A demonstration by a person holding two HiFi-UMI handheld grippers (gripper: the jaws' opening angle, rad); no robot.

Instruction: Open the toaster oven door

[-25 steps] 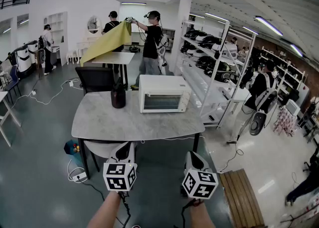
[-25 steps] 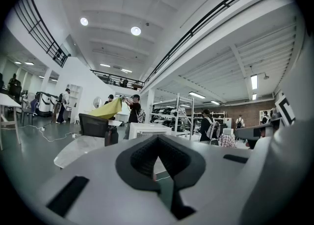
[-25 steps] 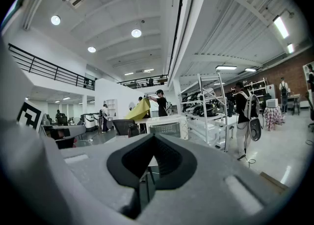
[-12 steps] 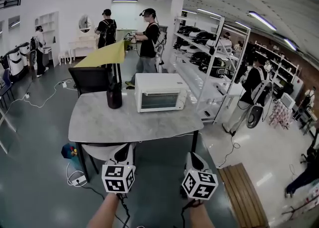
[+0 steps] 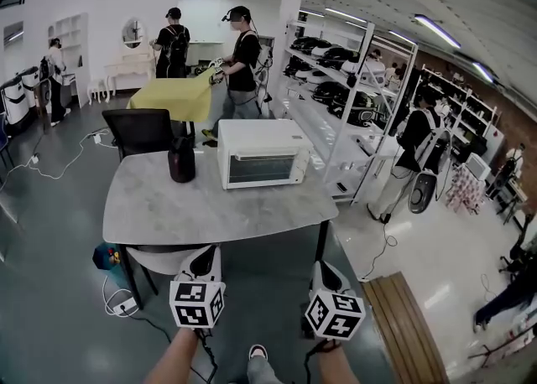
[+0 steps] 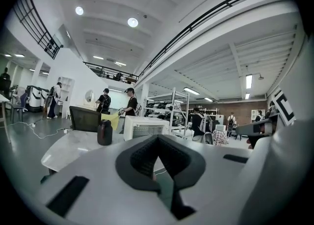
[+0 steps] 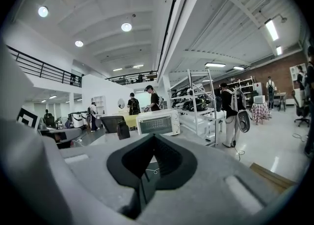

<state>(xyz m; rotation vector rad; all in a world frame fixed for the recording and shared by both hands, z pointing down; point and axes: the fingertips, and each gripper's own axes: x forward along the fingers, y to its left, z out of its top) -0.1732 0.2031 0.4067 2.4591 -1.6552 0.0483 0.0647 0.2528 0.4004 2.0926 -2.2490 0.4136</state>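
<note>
Oven (image 5: 262, 153) door closed, at table (image 5: 193, 215) far edge, jug (image 5: 181, 160) just beside it, left gripper (image 5: 206, 255) and right gripper (image 5: 324, 269) jaws together, empty, off near edge.

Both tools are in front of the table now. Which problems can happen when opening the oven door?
1. The toaster oven stands free on the smooth table; pulling its shut door may drag it forward.
2. The dark jug stands close beside the oven; the left tool could knock it.
3. The left tool and the right tool both have jaws together, so they must open before gripping the door.
</note>
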